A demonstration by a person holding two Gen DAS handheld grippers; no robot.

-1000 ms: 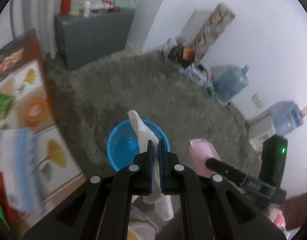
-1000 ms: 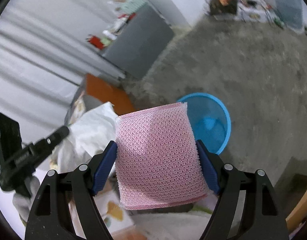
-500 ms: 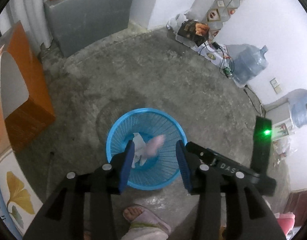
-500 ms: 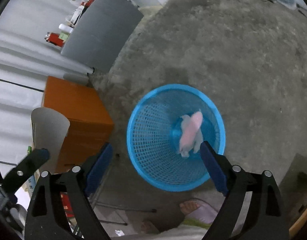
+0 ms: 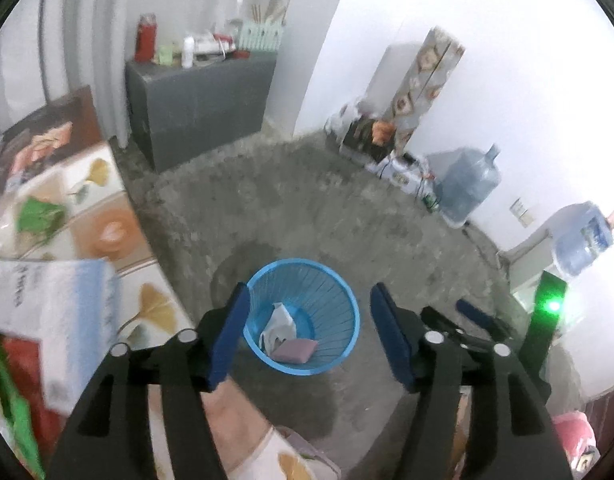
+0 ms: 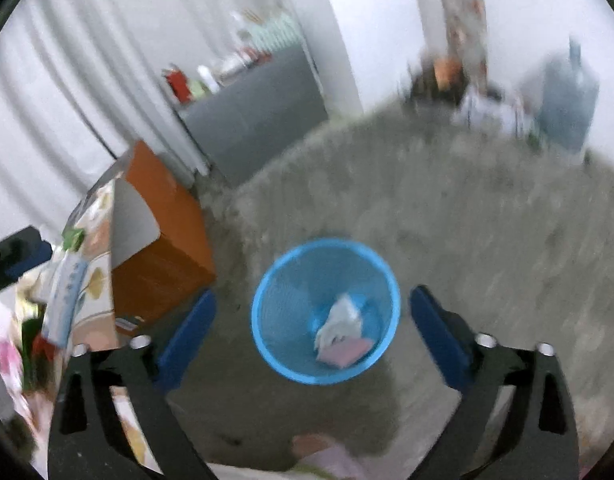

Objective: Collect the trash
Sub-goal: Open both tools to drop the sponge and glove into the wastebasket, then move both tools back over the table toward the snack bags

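Fingers point(image 5: 391, 340) of both grippers gape empty above the blue plastic mesh basket point(image 5: 339, 356); a careless swing could tip it.

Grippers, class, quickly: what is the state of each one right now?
Left gripper: open, holding nothing.
Right gripper: open, holding nothing.
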